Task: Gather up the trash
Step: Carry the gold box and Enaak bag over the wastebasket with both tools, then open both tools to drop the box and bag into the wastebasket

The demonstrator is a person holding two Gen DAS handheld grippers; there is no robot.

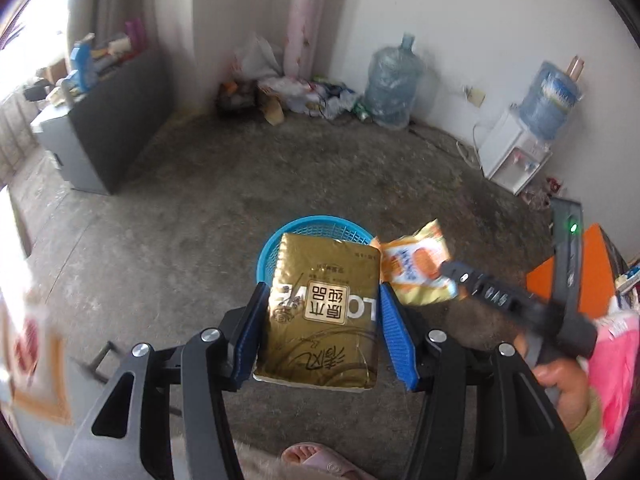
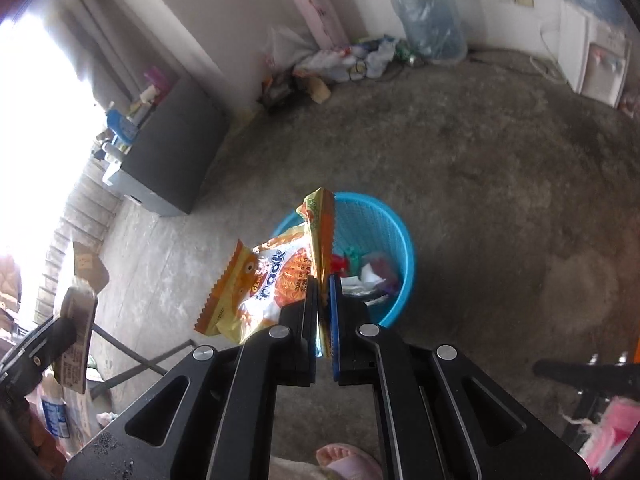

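Gold foil catches the light: my left gripper (image 1: 320,328) clamps a gold tissue pack (image 1: 322,316) by its sides, carried above the blue basket (image 1: 280,240) on the concrete floor (image 1: 160,240) so it can drop in. My right gripper (image 2: 324,320) is pinched tight on an orange snack wrapper (image 2: 272,280), dangling over the same basket, which already holds scraps.

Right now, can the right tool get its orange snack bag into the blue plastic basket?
Probably yes: the right tool, shut on the orange snack bag, is above the open blue plastic basket, nothing between.
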